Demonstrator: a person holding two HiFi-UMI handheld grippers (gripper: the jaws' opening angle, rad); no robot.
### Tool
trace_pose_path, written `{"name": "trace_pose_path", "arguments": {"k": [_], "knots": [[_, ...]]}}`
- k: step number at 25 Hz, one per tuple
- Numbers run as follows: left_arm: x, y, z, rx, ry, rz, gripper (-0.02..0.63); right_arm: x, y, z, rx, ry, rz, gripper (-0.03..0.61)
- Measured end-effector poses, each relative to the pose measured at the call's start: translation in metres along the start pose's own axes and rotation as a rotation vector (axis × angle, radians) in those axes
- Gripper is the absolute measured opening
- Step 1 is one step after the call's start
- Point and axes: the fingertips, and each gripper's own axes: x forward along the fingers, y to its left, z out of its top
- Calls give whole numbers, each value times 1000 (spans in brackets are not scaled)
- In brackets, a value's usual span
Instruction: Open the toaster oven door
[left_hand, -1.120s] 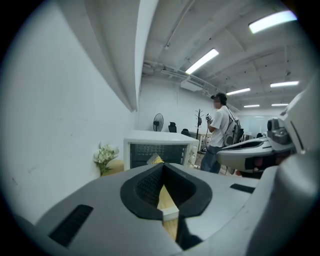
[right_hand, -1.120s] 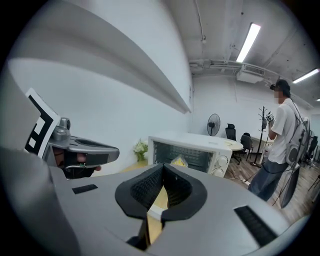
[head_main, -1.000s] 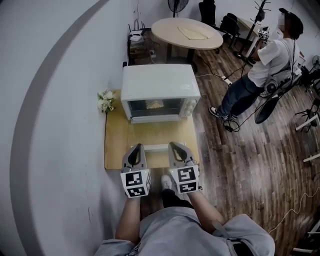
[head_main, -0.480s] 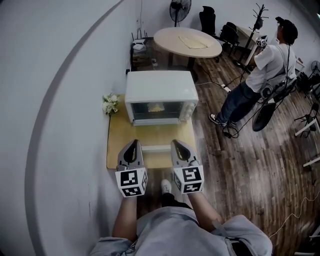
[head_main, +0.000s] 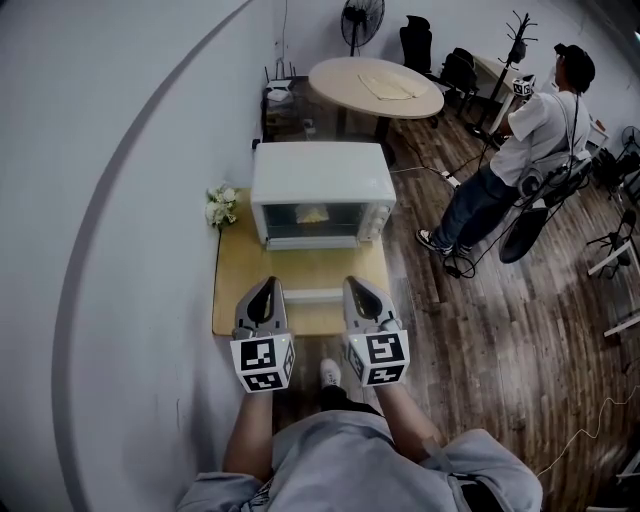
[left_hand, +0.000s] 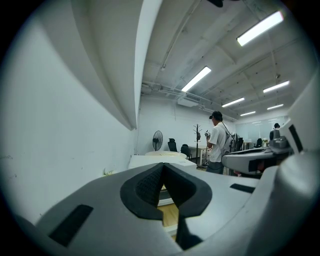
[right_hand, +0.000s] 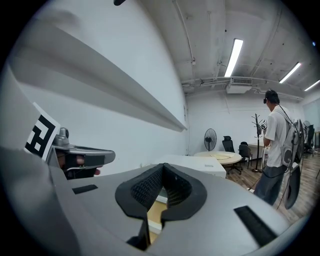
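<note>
The white toaster oven (head_main: 320, 180) stands at the far end of a small wooden table (head_main: 232, 290), its glass door (head_main: 310, 216) closed, with something pale inside. Both grippers hover side by side over the table's near edge, well short of the oven. My left gripper (head_main: 268, 286) is shut and empty; my right gripper (head_main: 356, 284) is shut and empty too. In the left gripper view the pads (left_hand: 150, 185) meet at the tip, with the oven (left_hand: 160, 161) beyond them. The right gripper view shows the same, with the oven (right_hand: 195, 164) ahead of the closed pads (right_hand: 145, 189).
A white wall runs along the left. A small bunch of flowers (head_main: 217, 205) sits beside the oven. A white strip (head_main: 313, 296) lies on the table between the grippers. Beyond are a round table (head_main: 375, 80), a fan (head_main: 360, 12), chairs, and a person (head_main: 520, 140) standing at the right.
The head view has shifted slightly. Both grippers stay shut at the table's near edge, and the oven door has not moved.
</note>
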Motion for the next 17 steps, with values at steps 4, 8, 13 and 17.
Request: {"name": "trace_pose_path", "arguments": {"k": [4, 8, 13, 17], "knots": [[-2, -1, -1, -2, -1, -3, 3, -1, 2, 1, -7, 0, -1, -2], [-3, -1, -3, -5, 1, -1, 3, -3, 3, 1, -11, 3, 2, -2], [-3, -3, -3, -3, 2, -7, 3, -3, 3, 1, -14, 0, 0, -2], [-5, -5, -1, 0, 4, -8, 3, -5, 5, 4, -18, 1, 3, -2]]}}
